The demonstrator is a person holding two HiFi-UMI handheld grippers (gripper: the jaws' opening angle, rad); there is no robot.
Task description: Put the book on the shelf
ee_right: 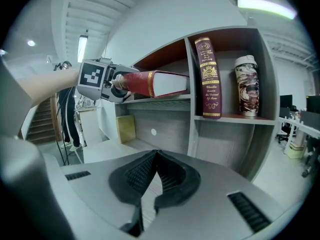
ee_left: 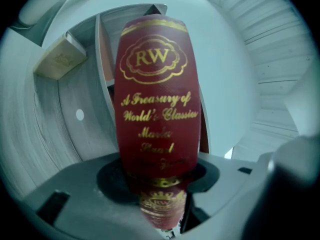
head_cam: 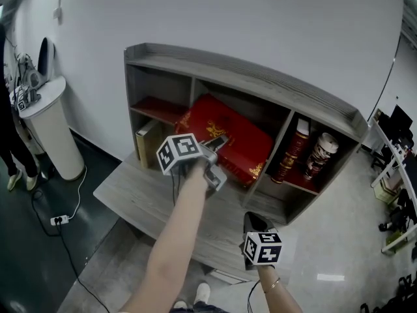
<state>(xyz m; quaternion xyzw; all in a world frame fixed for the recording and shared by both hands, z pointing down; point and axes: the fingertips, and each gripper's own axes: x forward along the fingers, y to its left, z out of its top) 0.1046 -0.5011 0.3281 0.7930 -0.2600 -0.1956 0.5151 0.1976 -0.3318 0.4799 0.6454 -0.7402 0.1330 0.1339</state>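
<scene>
My left gripper (head_cam: pixel 218 150) is shut on the spine end of a large red book (head_cam: pixel 228 139) with gold print. The book's far end reaches into the middle opening of the grey wooden shelf (head_cam: pixel 260 83). In the left gripper view the spine (ee_left: pixel 159 99) fills the centre, clamped low down by the left gripper (ee_left: pixel 160 184). The right gripper view shows the red book (ee_right: pixel 155 84) lying flat just above a shelf board, with the left gripper (ee_right: pixel 116 84) on it. Lower down and nearer me, my right gripper (head_cam: pixel 255 223) is shut and holds nothing; seen along its own jaws, the right gripper (ee_right: pixel 157 155) has its tips touching.
An upright red book (ee_right: pixel 208 79) and a patterned canister (ee_right: pixel 248 86) stand in the right compartment. A tan book (head_cam: pixel 148 142) leans in the lower left one. The shelf rests on a grey tabletop (head_cam: pixel 130 188). At the left are a white pedestal (head_cam: pixel 49 129), a floor cable (head_cam: pixel 58 220) and a person's legs (head_cam: pixel 13 155).
</scene>
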